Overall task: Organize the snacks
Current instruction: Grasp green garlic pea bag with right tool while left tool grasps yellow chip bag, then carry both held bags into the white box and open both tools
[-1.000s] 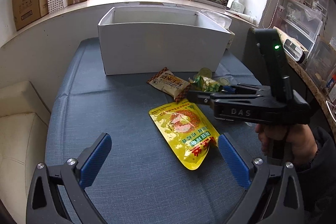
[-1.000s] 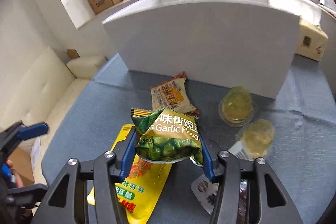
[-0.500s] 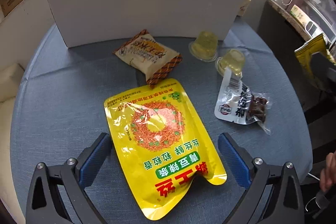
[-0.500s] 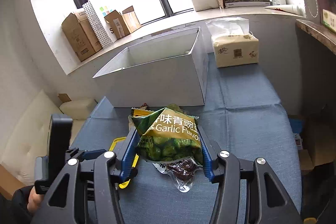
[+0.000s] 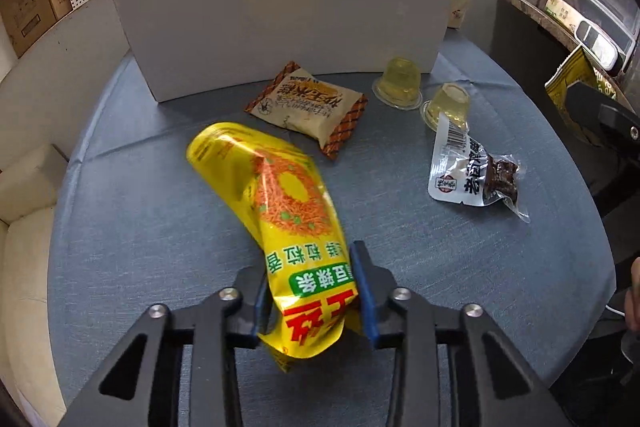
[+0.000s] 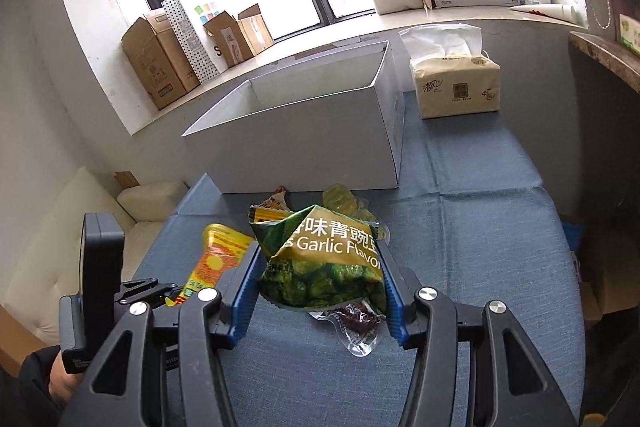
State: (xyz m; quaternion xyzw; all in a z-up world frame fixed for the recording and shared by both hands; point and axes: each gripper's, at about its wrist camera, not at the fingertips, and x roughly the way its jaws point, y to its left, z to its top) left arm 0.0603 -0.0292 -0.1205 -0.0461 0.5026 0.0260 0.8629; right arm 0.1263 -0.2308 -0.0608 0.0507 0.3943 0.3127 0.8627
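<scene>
A: The left gripper (image 5: 314, 301) is closing on the yellow snack bag (image 5: 280, 211) at 6 o'clock, bottom end pinched between its pads

B: The right gripper (image 6: 318, 291) holds the green pea bag (image 6: 324, 259). Lift slowly toward the white box (image 5: 280, 23) at 12 o'clock

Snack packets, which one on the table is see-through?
The white-and-clear meat packet, lying right of the jelly cups. Dark brown pieces show through its clear end. The brown-edged cracker packet is printed all over, so nothing inside shows.

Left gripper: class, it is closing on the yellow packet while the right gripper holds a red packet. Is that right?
Not quite. The right gripper holds a green packet, as the right wrist view shows. The left gripper is indeed closing on the yellow packet.
</scene>
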